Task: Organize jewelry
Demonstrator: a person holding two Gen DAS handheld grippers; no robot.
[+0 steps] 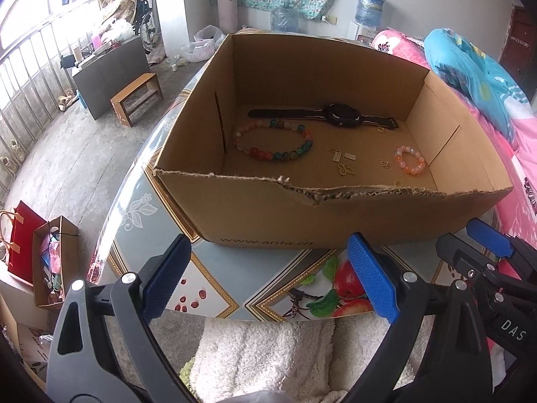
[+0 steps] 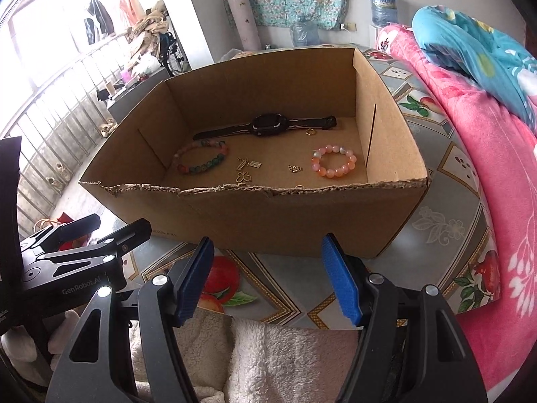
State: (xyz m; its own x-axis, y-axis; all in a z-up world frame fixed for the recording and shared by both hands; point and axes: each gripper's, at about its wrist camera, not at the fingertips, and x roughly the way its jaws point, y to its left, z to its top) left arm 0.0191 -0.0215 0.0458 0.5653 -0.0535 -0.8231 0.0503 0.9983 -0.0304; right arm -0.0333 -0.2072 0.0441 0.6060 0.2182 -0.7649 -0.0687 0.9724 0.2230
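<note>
An open cardboard box (image 1: 335, 215) (image 2: 255, 221) stands on a round patterned table (image 1: 214, 288). Inside lie a black watch (image 1: 339, 116) (image 2: 268, 125), a multicoloured bead bracelet (image 1: 273, 139) (image 2: 200, 157), a small pink-orange bead bracelet (image 1: 410, 160) (image 2: 334, 162) and several small gold charms (image 1: 345, 164) (image 2: 246, 169). My left gripper (image 1: 268, 268) is open and empty, in front of the box's near wall. My right gripper (image 2: 266, 275) is open and empty, also in front of the box; it shows at the right of the left wrist view (image 1: 483, 252).
A white fluffy cloth (image 1: 268, 352) (image 2: 268, 362) lies below the table's near edge. A bed with pink and blue bedding (image 2: 486, 134) runs along the right. A bench (image 1: 137, 97), bags (image 1: 40, 252) and water bottles (image 1: 369, 6) stand on the floor beyond.
</note>
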